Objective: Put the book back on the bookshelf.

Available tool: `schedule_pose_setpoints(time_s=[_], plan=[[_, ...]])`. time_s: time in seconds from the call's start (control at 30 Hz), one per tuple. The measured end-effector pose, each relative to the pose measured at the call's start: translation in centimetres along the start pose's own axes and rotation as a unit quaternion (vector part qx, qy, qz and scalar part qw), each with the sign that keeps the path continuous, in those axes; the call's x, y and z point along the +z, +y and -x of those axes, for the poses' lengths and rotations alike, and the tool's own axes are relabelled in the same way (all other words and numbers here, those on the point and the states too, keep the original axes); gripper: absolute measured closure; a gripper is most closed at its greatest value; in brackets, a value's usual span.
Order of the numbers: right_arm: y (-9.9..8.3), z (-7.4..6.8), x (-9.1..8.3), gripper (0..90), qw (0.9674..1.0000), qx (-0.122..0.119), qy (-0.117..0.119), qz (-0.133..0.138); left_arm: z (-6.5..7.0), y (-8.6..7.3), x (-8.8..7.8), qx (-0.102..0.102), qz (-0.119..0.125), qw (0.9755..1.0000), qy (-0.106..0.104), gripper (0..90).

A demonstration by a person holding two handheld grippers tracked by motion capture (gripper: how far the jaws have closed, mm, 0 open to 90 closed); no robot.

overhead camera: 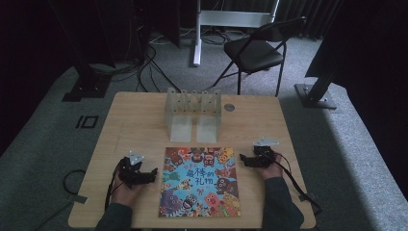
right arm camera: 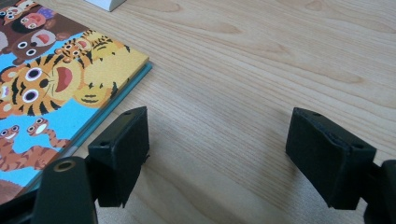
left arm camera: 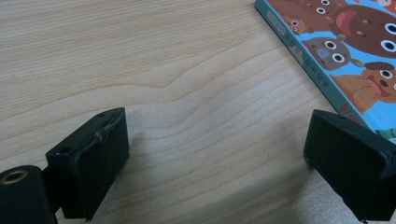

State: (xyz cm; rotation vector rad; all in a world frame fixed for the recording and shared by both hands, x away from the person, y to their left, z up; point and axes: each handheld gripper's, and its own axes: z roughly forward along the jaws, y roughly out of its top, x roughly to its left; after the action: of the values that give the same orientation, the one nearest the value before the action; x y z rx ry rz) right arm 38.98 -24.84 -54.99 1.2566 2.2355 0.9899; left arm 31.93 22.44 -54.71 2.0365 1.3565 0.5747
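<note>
Colourful and crowded with cartoon animals, the picture book [overhead camera: 199, 181] lies flat and closed on the pale wooden table [overhead camera: 139, 120], near your edge of it and roughly midway across; take it as the landmark for all that follows.

Your left gripper [overhead camera: 150, 173] sits just off the book's left edge, low over the wood, held in your left hand [overhead camera: 126, 191]. In the left gripper view its two black jaws stand wide apart with bare tabletop between them and nothing in their hold [left arm camera: 215, 158]. The book's left edge [left arm camera: 327, 60] runs slantwise past the jaw at the right of that view, which overlaps that edge in the picture; whether it touches the cover you cannot tell.

Your right gripper [overhead camera: 243, 160] is just off the book's right edge, toward its far corner, carried by your right hand [overhead camera: 270, 172]. In the right gripper view the jaws are likewise spread wide, empty, with only wood grain between them [right arm camera: 217, 154]. The book's corner with the tiger faces [right arm camera: 56, 84] lies beside the jaw at the left of that view, which stands by the cover's teal edge.

Beyond the book's far edge, well apart from both grippers, stands a clear plastic rack [overhead camera: 193, 111] with upright dividers. A small round disc [overhead camera: 229, 107] is set in the tabletop to the right of that rack. Behind the table, farther from the book, a black folding chair [overhead camera: 255, 50] stands on the grey carpet.
</note>
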Motion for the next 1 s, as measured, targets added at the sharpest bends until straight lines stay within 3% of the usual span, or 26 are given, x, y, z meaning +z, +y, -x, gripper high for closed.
schedule_pose_setpoints(time_s=[0.57, 0.73, 0.93, 1.0], plan=[[0.04, -0.01, 0.05, 20.5, 1.0000, 0.000, 0.000, 0.000, 0.02, 0.01, 0.01, -0.001, 0.000, 1.0000, 0.001, 6.9], [0.10, -0.13, 0.19, 13.5, 0.9999, -0.011, 0.009, -0.007, 0.02, 0.00, 0.02, -0.001, 0.000, 1.0000, 0.000, 7.0], [0.09, -0.12, 0.17, 14.1, 0.9998, -0.013, 0.011, -0.007, 0.02, 0.01, 0.01, -0.001, 0.000, 1.0000, 0.001, 7.0], [0.10, -0.15, 0.09, 18.4, 0.9999, -0.011, 0.011, -0.006, 0.02, 0.01, 0.01, -0.001, 0.000, 1.0000, 0.001, 7.0]])
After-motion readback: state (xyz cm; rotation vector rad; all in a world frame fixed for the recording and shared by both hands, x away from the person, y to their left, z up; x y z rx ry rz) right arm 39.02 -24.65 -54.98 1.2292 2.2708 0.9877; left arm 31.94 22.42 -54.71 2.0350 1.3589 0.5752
